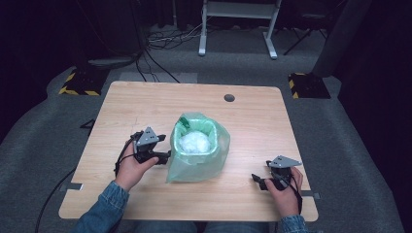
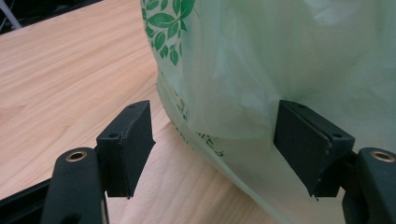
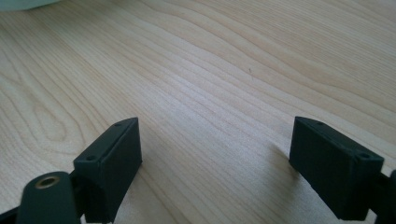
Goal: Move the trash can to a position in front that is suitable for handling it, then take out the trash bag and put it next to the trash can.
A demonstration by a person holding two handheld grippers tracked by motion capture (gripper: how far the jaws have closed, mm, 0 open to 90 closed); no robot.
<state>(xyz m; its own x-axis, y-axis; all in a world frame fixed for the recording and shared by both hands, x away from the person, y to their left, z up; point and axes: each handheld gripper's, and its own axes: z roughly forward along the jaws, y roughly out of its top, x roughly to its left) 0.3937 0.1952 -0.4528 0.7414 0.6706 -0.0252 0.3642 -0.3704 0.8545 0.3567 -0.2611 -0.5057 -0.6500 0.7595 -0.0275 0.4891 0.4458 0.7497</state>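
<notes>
Green, thin plastic is what the left gripper (image 1: 163, 156) meets: its jaws stand apart and bare, and in the left gripper view a hanging fold of the bag (image 2: 261, 70) sits between them, one pad (image 2: 306, 142) pressed against the film and the other clear of it. That bag lines a small bin (image 1: 197, 127) just ahead of this tool's tips, with its mouth folded over the rim and loose film pooled at the base; something white and crumpled (image 1: 195, 142) lies inside. As I judge it, the lining looks fitted and the work left is to close on the fold and gather or lift the bag, a step not yet made. Well off to the far side of the bin, the right gripper (image 1: 258, 180) rests low near the person's edge, jaws wide apart with nothing between them but bare wood. Beneath both tools is a pale wooden table (image 1: 145, 104) with a dark round hole (image 1: 229, 98) beyond the bin. Grey carpet, black cables and a white frame lie farther on, in a dim room.
</notes>
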